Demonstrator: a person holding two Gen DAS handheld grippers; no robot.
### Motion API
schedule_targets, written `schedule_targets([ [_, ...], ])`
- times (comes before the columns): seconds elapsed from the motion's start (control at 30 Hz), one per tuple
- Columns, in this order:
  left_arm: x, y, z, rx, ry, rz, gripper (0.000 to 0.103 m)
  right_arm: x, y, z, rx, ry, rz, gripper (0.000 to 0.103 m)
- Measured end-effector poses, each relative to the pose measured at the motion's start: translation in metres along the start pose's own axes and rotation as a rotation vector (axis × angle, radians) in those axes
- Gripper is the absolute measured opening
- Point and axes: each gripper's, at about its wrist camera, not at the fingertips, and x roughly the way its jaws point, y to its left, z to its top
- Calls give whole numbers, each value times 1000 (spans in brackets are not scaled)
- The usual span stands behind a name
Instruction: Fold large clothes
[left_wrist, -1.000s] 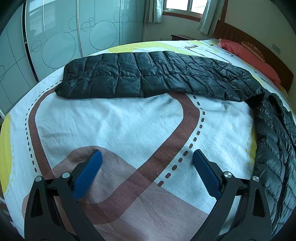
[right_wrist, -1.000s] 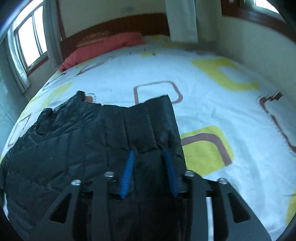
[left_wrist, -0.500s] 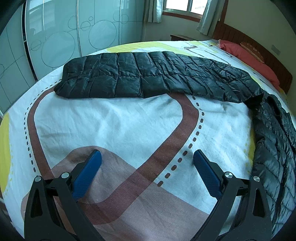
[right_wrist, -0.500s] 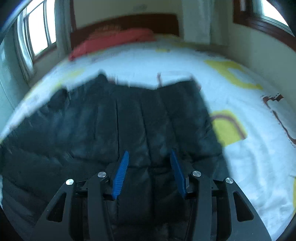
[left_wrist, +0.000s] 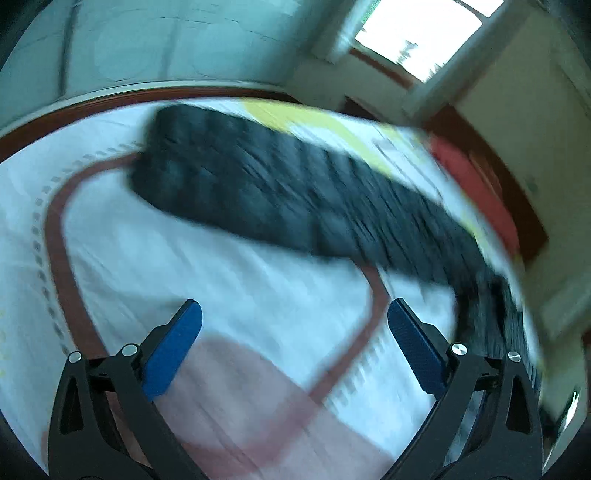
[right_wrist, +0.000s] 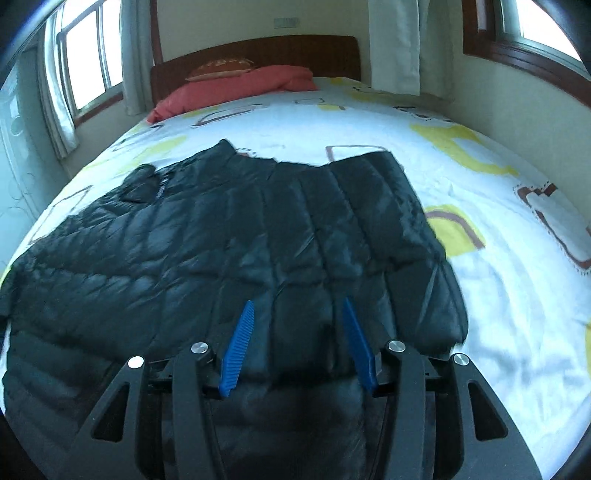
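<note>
Lying spread across the patterned white bedsheet (right_wrist: 480, 155), the black quilted down jacket (right_wrist: 229, 236) has one sleeve folded over its body, and the other sleeve (left_wrist: 280, 192) stretches straight out, probably awaiting the same fold. The right tool (right_wrist: 301, 343) hovers over the folded sleeve, jaws apart and not pressing the fabric, apparently having let it go. The left tool (left_wrist: 293, 350) is released wide over bare sheet, empty. Open bed surrounds the jacket toward the red pillow (right_wrist: 240, 92), leaving room to work.
</note>
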Motion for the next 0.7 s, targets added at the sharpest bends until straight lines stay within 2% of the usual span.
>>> schedule_targets([
  [0.13, 17, 46, 28, -208, -42, -75, 100, -8, 11, -14, 15, 0, 56, 50],
  [0.23, 24, 49, 44, -223, -52, -79, 99, -9, 18, -20, 14, -4, 71, 50],
  [0.33, 25, 59, 50, -327, -74, -53, 78, -12, 18, -22, 22, -10, 90, 51],
  [0.4, 25, 65, 53, -380, -95, -76, 53, -16, 17, -24, 37, -22, 105, 51],
  [0.43, 30, 71, 54, -419, -90, -117, 32, -17, 16, -24, 43, -28, 111, 51],
  [0.5, 43, 83, 52, -506, -75, -150, 15, -18, 16, -24, 48, -33, 117, 51],
  [0.57, 48, 86, 53, -507, -102, -147, 6, -19, 15, -25, 54, -33, 120, 51],
  [0.63, 47, 73, 61, -423, -117, -94, 5, -21, 13, -25, 65, -33, 131, 51],
  [0.7, 42, 59, 67, -381, -130, -84, 4, -25, 11, -25, 75, -41, 137, 51],
])
